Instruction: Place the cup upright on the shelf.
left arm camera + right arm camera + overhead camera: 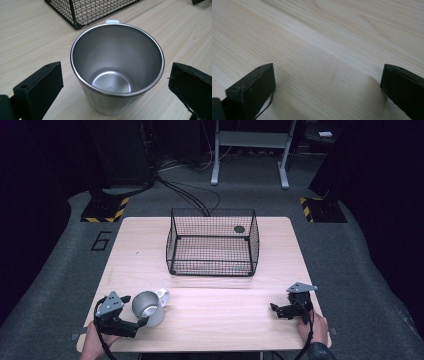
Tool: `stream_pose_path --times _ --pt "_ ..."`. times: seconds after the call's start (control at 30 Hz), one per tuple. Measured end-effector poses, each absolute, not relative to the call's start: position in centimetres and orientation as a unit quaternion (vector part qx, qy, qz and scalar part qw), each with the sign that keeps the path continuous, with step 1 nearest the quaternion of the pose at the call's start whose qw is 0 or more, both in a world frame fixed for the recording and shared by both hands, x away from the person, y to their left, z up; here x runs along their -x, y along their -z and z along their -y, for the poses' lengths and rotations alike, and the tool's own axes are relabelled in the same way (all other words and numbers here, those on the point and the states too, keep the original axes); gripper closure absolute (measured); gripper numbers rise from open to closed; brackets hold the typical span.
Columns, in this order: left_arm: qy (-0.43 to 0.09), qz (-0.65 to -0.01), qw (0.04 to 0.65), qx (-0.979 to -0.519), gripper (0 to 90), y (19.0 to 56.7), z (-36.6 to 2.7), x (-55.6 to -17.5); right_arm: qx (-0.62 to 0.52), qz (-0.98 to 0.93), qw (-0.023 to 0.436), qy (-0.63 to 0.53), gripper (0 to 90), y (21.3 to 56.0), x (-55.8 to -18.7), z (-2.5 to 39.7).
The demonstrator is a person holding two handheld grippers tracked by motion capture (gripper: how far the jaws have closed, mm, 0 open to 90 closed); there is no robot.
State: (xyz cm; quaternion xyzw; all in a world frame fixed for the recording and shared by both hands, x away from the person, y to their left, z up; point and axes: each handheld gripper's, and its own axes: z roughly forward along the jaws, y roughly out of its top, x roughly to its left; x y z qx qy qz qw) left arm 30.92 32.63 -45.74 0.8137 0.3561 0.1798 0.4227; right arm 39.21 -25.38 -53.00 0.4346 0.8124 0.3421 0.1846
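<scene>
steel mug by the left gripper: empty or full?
Empty. The left gripper view looks into the steel mug, standing upright, and shows its bare metal bottom.

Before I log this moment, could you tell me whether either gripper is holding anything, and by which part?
Nothing is held: the left gripper stands open around the steel mug, untouched; the right gripper is open.

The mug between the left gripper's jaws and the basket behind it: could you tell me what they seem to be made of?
The mug looks like brushed stainless steel: a dull grey sheen and a "304" stamp inside; its handle looks white, perhaps plastic. The basket appears to be black-coated wire mesh, see-through.
</scene>
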Motion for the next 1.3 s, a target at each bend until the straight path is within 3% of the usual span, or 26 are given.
stream_pose_path --times 0.67,0.9,1.3 --pt "-0.18 -0.351 0.4 -0.827 0.0 46.5 -30.2 -33.0 -0.434 -0.813 0.184 -0.342 0.0 53.0 -39.2 25.4" --pt "-0.193 -0.36 0.392 -0.824 5.1 46.7 -29.9 -33.0 -0.435 -0.813 0.184 -0.342 0.0 53.0 -39.2 25.4" --pt "-0.192 -0.363 0.389 -0.825 6.1 46.6 -29.9 -32.9 -0.434 -0.813 0.184 -0.342 0.0 53.0 -39.2 25.4"
